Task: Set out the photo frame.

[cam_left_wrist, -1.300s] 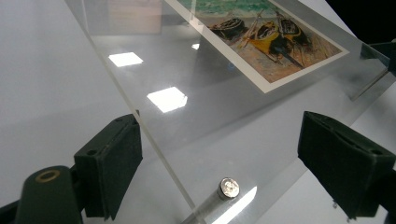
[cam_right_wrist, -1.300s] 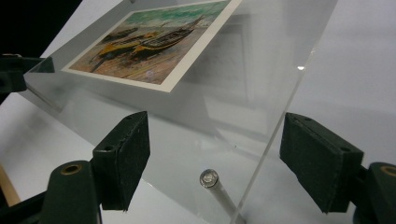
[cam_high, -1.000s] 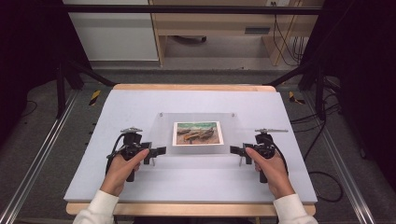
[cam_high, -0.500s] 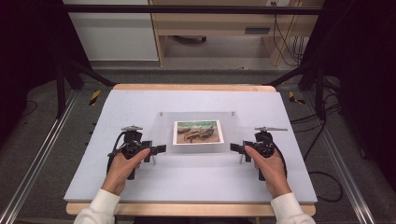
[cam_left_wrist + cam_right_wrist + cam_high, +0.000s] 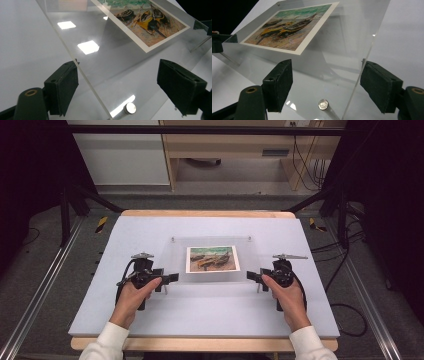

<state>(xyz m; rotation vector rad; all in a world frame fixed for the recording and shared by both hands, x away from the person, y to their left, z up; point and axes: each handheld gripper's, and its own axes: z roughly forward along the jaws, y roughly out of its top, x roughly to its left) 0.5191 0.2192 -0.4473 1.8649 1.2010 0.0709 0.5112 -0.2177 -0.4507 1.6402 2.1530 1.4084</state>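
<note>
Flanking a clear acrylic picture frame (image 5: 212, 261) at the centre of the high view, the left gripper (image 5: 167, 279) and the right gripper (image 5: 252, 277) sit at its lower left and lower right corners, each held level in a hand resting on the pale worktop (image 5: 210, 317). The frame is two transparent sheets sandwiching a print of beached boats (image 5: 212, 258), lifted off the worktop on small metal standoffs, one of which, a round silver cap (image 5: 130, 108), shows at the bottom centre of the left gripper view, and another (image 5: 323, 104) at the bottom centre of the right gripper view.

Both pairs of fingers stand apart. In the left gripper view the sheet's edge runs down between the left finger (image 5: 62, 90) and the right one (image 5: 181, 87), with daylight on either side; the right gripper view shows the same, the corner edge passing between its fingers (image 5: 278, 83) without either pad pressing it.

The symmetry looks deliberate: a wide, stiff, slippery panel is best lifted from two opposite corners so it stays level and does not twist. The raised standoffs leave room for a finger to slide beneath the sheet.
</note>
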